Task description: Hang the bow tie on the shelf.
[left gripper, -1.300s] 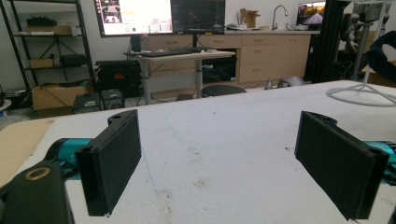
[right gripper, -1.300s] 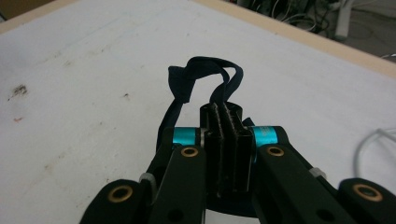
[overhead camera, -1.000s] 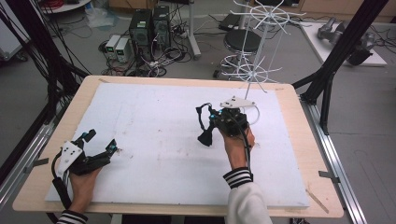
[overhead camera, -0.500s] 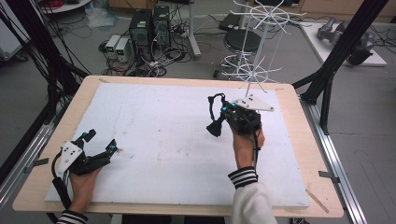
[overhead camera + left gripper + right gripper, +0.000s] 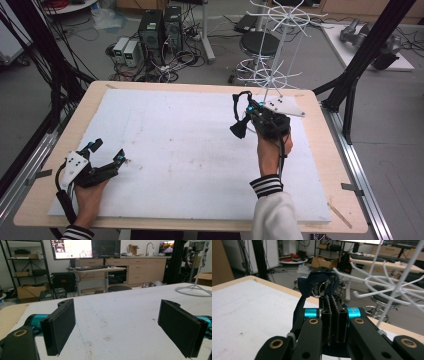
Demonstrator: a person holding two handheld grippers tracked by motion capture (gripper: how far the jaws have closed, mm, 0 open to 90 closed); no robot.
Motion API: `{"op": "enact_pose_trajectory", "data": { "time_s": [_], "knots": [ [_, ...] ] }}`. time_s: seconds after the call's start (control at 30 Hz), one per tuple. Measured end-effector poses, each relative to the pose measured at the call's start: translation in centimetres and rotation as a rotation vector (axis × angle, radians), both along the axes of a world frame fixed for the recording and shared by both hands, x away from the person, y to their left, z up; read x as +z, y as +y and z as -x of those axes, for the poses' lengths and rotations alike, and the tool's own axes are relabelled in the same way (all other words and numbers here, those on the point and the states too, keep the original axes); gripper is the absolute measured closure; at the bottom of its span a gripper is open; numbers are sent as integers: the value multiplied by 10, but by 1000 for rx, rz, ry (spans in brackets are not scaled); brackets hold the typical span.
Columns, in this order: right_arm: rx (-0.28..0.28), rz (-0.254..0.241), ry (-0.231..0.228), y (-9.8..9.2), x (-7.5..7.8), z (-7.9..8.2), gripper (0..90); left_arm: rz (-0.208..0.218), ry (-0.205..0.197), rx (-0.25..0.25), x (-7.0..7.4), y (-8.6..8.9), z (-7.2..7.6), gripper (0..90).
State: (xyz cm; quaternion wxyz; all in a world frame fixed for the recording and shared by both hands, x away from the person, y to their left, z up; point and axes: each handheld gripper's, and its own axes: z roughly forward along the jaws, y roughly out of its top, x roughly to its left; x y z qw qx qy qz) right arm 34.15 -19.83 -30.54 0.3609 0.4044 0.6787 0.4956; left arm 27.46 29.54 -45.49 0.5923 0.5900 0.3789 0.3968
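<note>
Right claw carries a dark cloth toward the wire rack

The right claw (image 5: 243, 116), clamped tight on a dark blue cloth (image 5: 317, 281), sits just short of the white wire rack (image 5: 272, 75) (ahead, far-right corner); the left claw (image 5: 106, 152) rests wide open and empty on the tabletop (image 5: 180, 150).

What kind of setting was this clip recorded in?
Most likely a lab or workshop used for recording: desktop computers and tangled cables on the floor, black frame struts around the table, and monitors above a workbench.
</note>
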Motion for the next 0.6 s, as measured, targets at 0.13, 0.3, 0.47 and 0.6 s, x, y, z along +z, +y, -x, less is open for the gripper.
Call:
{"op": "enact_pose_trajectory", "data": {
  "time_s": [0.13, 0.3, 0.47, 0.6],
  "knots": [
    [-17, -7, -5, -4, 2, 0, 871, 0, 0, 0, 0, 0, 0, 150],
    [-37, -15, 0, -9, 2, 0, 871, 0, 0, 0, 0, 0, 0, 150],
    [-81, -21, 8, -14, 2, -4, 871, -2, -1, -1, 0, 0, 0, 150],
    [-101, -11, 10, -17, 2, -6, 871, -2, 0, -1, 0, 0, 0, 150]
  ]
}}
